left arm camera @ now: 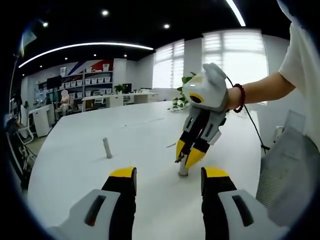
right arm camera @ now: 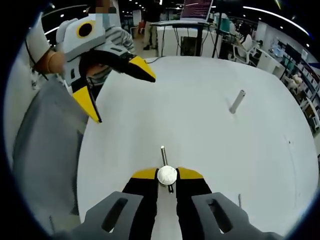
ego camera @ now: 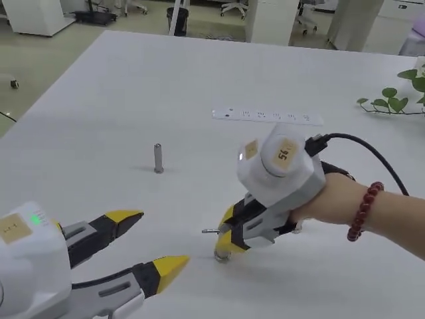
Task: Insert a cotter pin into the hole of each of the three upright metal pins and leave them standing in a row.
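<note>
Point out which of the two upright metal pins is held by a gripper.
The nearer pin, clamped in the right gripper, a thin rod poking from its side. The farther pin stands free, untouched.

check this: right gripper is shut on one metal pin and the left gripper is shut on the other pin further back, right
Not quite. The left gripper is open and holds nothing: the left gripper view shows its jaws apart, and the other pin stands alone on the table. The right gripper is indeed shut on one metal pin.
</note>
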`<move>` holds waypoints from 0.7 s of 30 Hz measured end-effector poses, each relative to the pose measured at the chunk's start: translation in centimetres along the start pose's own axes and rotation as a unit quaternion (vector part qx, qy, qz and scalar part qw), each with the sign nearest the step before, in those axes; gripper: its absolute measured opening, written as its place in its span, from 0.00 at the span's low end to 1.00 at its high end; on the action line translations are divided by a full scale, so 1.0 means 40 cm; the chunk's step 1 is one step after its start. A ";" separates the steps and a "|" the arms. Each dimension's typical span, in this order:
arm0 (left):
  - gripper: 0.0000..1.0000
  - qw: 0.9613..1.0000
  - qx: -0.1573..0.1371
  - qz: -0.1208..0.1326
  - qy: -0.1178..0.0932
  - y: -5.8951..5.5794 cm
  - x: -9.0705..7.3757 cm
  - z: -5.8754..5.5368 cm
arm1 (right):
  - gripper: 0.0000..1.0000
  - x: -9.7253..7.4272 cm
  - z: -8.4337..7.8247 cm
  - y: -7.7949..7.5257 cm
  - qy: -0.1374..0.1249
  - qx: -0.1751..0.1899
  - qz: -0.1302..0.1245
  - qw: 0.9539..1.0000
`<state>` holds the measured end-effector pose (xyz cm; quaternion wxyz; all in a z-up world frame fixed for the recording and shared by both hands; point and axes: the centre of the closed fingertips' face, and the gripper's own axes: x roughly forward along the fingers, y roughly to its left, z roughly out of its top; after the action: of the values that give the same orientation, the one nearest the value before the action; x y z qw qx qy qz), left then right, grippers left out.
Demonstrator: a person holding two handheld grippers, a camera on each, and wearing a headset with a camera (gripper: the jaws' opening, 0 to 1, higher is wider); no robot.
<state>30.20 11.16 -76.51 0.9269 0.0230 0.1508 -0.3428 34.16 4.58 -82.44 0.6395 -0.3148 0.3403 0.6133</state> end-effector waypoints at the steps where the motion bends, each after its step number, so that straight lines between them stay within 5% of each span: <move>1: 0.51 1.000 0.000 0.001 0.000 0.001 -0.001 0.001 | 0.12 -0.006 0.002 -0.005 0.003 -0.002 0.000 1.000; 10: 0.50 1.000 0.012 0.008 -0.020 -0.002 -0.001 0.039 | 0.12 -0.042 -0.019 -0.059 0.027 -0.014 -0.009 1.000; 21: 0.50 1.000 0.016 0.008 -0.020 -0.003 0.000 0.041 | 0.12 -0.065 -0.052 -0.104 0.043 -0.005 -0.014 0.999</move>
<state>30.54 10.84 -74.94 0.9318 0.0320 0.1268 -0.3385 38.18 1.17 -81.55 0.6311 -0.3489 0.3600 0.5920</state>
